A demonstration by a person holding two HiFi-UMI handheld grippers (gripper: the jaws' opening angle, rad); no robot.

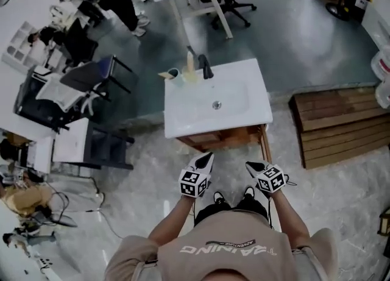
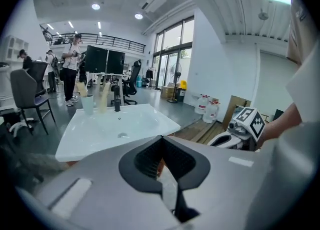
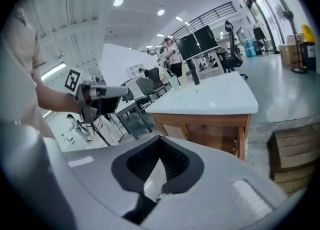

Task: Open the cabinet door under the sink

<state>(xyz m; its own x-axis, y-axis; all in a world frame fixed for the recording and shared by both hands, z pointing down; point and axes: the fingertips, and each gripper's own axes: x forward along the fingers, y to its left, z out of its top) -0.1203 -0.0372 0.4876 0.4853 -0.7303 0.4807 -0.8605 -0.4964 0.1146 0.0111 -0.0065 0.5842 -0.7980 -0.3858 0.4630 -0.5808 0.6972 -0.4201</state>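
A white sink (image 1: 216, 100) tops a wooden cabinet (image 1: 222, 138), which also shows in the right gripper view (image 3: 200, 130). A wooden panel (image 1: 266, 145) juts from the cabinet's right front corner toward me; it looks like the door swung out, seen edge-on (image 3: 243, 136). Both grippers hang in the air in front of the cabinet, apart from it. My left gripper (image 1: 207, 155) (image 2: 160, 137) is shut with nothing between its pads. My right gripper (image 1: 250, 165) (image 3: 160, 137) is shut and empty too.
A black faucet (image 1: 205, 66) and a cup (image 1: 173, 74) stand at the sink's back. Stacked wooden pallets (image 1: 338, 124) lie to the right, with water jugs (image 2: 207, 112) beyond. Office chairs (image 1: 91, 78), desks and people fill the left side.
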